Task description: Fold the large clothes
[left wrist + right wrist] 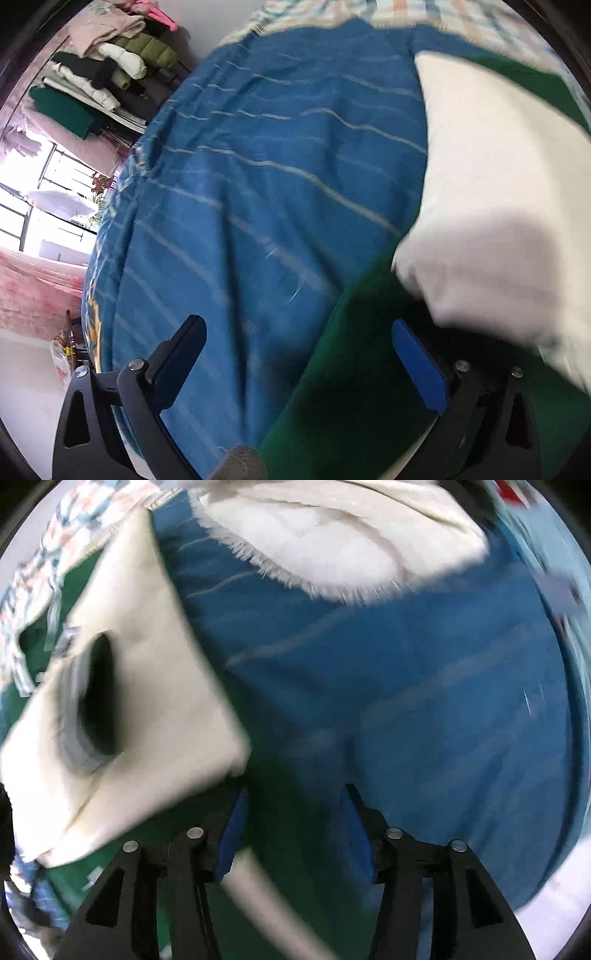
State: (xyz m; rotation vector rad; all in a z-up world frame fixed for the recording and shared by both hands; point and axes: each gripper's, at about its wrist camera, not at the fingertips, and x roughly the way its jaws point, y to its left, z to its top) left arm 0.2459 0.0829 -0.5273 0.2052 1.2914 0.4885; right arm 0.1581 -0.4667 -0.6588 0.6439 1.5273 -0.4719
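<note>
Both grippers hover with jaws spread and empty over a green-and-cream garment (491,177) lying on a blue striped bedspread (277,166): beside the left gripper (299,336), ahead-left of the right gripper (293,805). Best practice, arguably: pinch both green hem corners evenly before lifting.

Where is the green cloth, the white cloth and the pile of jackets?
green cloth (343,398), left wrist view, on its dark middle near the gripper.
white cloth (491,177), left wrist view, on its flat top.
pile of jackets (122,62), left wrist view, on a pale puffy one.
</note>
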